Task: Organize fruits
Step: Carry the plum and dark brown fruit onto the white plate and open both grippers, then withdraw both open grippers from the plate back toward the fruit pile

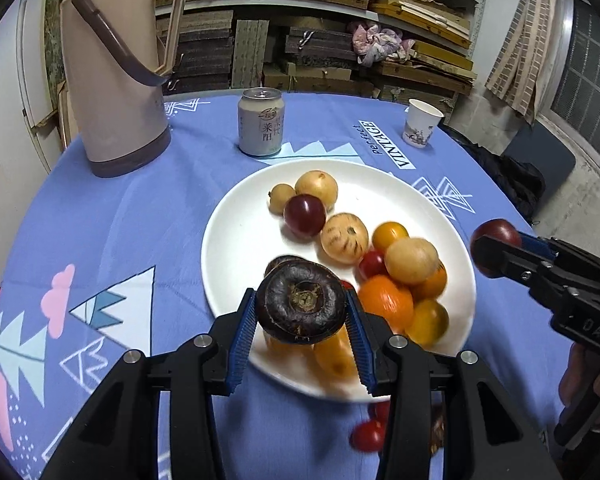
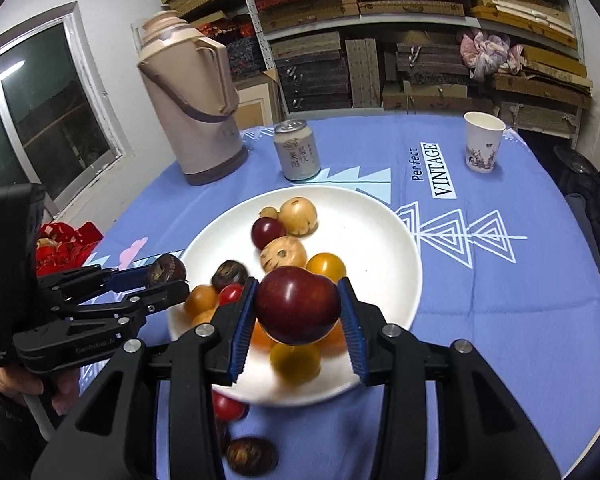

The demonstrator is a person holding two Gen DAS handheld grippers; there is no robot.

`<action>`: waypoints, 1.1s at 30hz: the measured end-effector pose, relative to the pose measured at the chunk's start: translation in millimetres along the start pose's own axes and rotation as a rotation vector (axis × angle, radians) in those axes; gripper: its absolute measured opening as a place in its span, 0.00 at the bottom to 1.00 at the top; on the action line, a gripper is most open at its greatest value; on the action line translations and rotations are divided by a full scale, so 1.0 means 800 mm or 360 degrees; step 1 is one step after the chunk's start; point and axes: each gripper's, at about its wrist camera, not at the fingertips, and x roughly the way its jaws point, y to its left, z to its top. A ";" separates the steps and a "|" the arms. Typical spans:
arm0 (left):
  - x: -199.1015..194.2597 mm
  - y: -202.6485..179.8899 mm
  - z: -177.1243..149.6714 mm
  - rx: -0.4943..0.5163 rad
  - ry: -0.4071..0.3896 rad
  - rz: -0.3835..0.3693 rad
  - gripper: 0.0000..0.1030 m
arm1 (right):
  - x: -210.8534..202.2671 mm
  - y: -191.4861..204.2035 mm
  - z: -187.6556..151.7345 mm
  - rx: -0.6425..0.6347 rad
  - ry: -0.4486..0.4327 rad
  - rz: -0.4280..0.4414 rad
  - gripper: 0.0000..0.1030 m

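Note:
A white plate (image 1: 236,240) (image 2: 380,240) on the blue tablecloth holds several fruits: pale yellow round ones, orange and yellow ones, small red tomatoes and a dark red plum (image 1: 305,216). My left gripper (image 1: 302,314) is shut on a dark brown water chestnut (image 1: 300,304) above the plate's near edge; it also shows in the right wrist view (image 2: 166,276). My right gripper (image 2: 298,312) is shut on a dark red plum (image 2: 298,304) above the plate's near side; it also shows in the left wrist view (image 1: 496,246).
A beige thermos jug (image 1: 114,76) (image 2: 196,108), a drink can (image 1: 261,122) (image 2: 297,150) and a paper cup (image 1: 420,124) (image 2: 482,142) stand behind the plate. Loose red tomatoes (image 1: 368,434) (image 2: 228,406) and a brown chestnut (image 2: 246,456) lie on the cloth near me. Shelves of boxes fill the back.

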 end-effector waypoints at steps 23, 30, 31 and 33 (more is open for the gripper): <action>-0.016 -0.008 -0.036 0.0023 -0.0011 0.0130 0.70 | -0.012 -0.031 -0.040 0.0127 0.0026 -0.0032 0.69; -0.035 -0.009 -0.075 -0.0006 0.0010 0.0121 0.76 | -0.044 -0.003 -0.098 0.0005 0.0070 -0.0025 0.77; -0.037 -0.009 -0.079 -0.0013 0.0015 0.0119 0.76 | -0.046 0.000 -0.105 -0.0002 0.0083 -0.0023 0.77; -0.040 -0.006 -0.089 -0.0031 0.0029 0.0117 0.77 | -0.050 0.004 -0.117 -0.0014 0.0104 -0.0021 0.77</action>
